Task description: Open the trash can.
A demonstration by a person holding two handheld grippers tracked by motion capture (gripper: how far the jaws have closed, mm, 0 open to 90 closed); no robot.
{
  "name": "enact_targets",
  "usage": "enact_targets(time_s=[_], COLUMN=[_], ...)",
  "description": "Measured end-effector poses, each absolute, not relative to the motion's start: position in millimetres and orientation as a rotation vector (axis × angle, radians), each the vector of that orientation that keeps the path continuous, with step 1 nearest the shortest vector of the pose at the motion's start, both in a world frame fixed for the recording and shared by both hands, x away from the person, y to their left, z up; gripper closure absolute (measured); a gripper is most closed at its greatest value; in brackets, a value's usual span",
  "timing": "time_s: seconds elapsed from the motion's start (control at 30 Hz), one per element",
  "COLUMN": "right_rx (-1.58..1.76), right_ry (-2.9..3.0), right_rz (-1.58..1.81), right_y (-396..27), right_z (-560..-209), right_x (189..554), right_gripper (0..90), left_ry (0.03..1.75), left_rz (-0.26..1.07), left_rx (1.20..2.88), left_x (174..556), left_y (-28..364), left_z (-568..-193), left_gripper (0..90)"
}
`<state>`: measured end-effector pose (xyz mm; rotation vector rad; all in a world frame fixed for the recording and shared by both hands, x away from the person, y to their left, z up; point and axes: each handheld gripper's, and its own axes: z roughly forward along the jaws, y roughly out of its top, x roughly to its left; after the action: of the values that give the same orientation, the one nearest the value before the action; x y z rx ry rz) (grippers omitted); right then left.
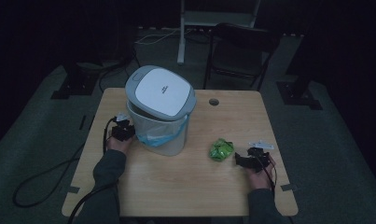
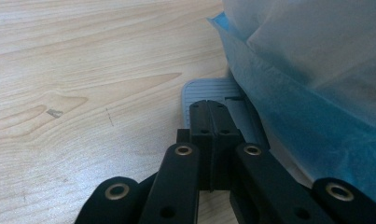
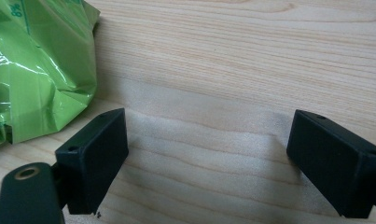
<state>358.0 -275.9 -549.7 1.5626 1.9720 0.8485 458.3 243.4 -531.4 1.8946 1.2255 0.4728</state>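
Note:
A pale pedal bin (image 1: 162, 140) lined with a blue bag (image 1: 153, 135) stands left of the table's middle. Its grey-and-white lid (image 1: 160, 91) is tilted up off the rim. My left gripper (image 1: 128, 134) is at the bin's left foot. In the left gripper view its jaws (image 2: 209, 109) are shut with nothing between them, tips over the bin's ribbed grey pedal (image 2: 199, 91), beside the blue bag (image 2: 316, 93). A crumpled green packet (image 1: 221, 149) lies right of the bin. My right gripper (image 1: 240, 159) (image 3: 209, 158) stands open on the table just beside the packet (image 3: 36, 70), holding nothing.
The wooden table (image 1: 185, 186) has a cable hole (image 1: 214, 101) near its far edge. Behind it are a dark folding chair (image 1: 241, 46) and a white stand post (image 1: 181, 32). Cables trail over the floor at the left (image 1: 45, 177).

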Motion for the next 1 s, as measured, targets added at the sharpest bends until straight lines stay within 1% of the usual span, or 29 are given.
enact_targets(time_s=[0.47, 0.77, 1.0], right_rx=[1.563, 1.563, 1.563], right_ry=[1.972, 1.972, 1.971], right_rz=[0.848, 0.848, 0.849], right_y=[-275.9, -275.9, -275.8], right_z=[-549.7, -549.7, -549.8], right_x=[358.0, 358.0, 358.0], right_gripper=[11.4, 11.4, 11.4], left_ry=[1.226, 1.228, 1.243], left_rz=[0.477, 0.482, 0.462], left_rx=[1.864, 1.875, 1.886], left_x=[456.3, 456.7, 458.7], left_y=[244.9, 243.9, 243.7], left_z=[-536.8, -538.3, -539.9], left_gripper=[90.0, 90.0, 90.0])
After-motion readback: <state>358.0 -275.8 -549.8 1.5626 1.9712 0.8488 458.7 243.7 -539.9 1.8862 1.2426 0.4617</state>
